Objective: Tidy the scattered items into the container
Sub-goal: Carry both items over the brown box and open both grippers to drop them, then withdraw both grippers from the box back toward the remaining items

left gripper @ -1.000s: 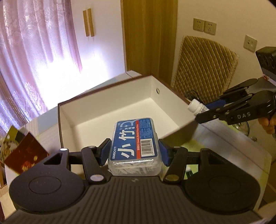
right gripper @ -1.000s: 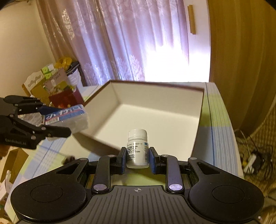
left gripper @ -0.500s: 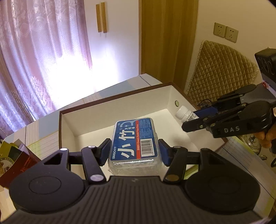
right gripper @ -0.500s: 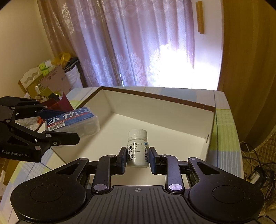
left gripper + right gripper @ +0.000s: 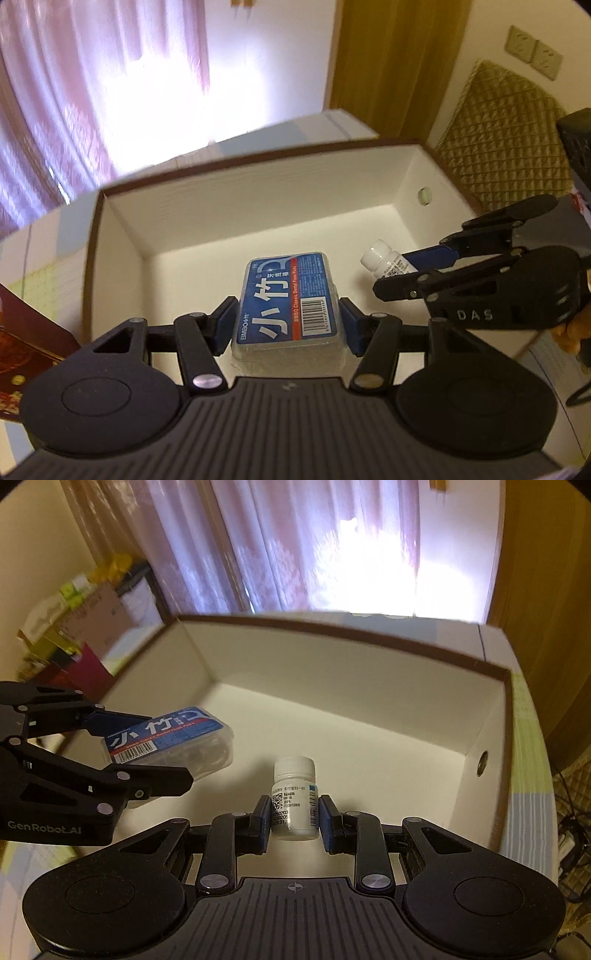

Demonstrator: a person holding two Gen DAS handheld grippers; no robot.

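Note:
A white open box (image 5: 258, 206) with a brown rim (image 5: 369, 637) fills both views. My left gripper (image 5: 288, 319) is shut on a clear floss-pick box (image 5: 288, 295) with a blue label, held over the box's inside near its front left. From the right wrist view the same floss-pick box (image 5: 170, 738) hangs in the left gripper (image 5: 155, 746) at the left. My right gripper (image 5: 293, 818) is shut on a small white pill bottle (image 5: 294, 797), upright, above the box floor. The pill bottle (image 5: 384, 260) and right gripper (image 5: 410, 271) show at the right of the left wrist view.
The box stands on a pale striped table (image 5: 528, 738). Red and yellow packages (image 5: 74, 646) are piled left of the box. A quilted chair back (image 5: 509, 140) stands behind the box on the right. Cables (image 5: 572, 834) lie on the floor at the right. Pink curtains hang behind.
Both grippers have moved forward and lower over the box with their loads; the floss-pick box and the pill bottle now hang inside the box's rim, closer together.

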